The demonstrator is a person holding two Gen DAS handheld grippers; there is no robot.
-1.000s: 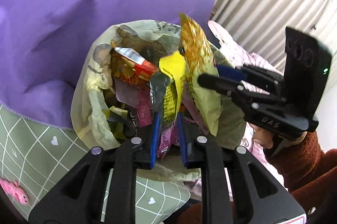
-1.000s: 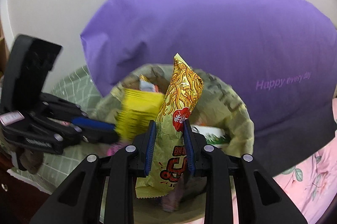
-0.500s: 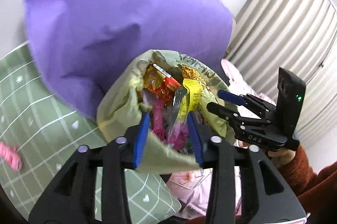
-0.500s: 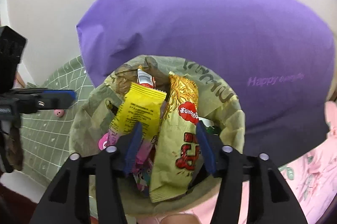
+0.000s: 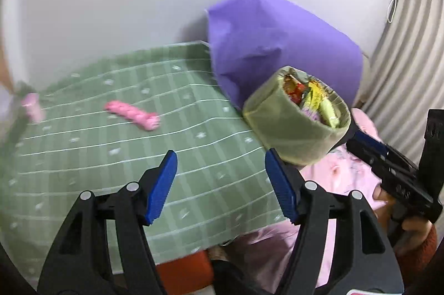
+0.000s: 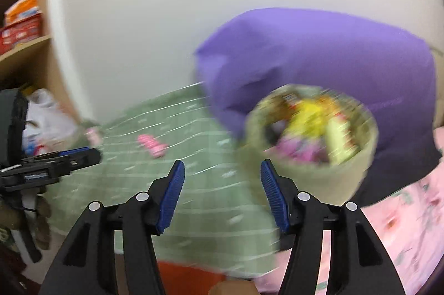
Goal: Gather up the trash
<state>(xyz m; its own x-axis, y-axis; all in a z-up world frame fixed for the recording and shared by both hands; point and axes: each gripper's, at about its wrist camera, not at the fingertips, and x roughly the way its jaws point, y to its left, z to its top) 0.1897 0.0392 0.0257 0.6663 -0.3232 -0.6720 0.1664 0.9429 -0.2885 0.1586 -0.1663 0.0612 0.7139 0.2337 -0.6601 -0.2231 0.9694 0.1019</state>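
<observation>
A round trash bin lined with a pale green bag stands at the edge of the green blanket, full of snack wrappers. It shows blurred in the right wrist view. My left gripper is open and empty, well back from the bin and to its left. My right gripper is open and empty, also back from the bin. The right gripper shows in the left wrist view; the left gripper shows in the right wrist view.
A green checked blanket covers the bed. Two pink wrappers lie on it at the far left. A large purple pillow leans on the wall behind the bin. Pink bedding lies right. Shelves stand far left.
Both grippers opened, let go of their wrappers into the bin, and pulled back and up. The views have swung left over the blanket.
</observation>
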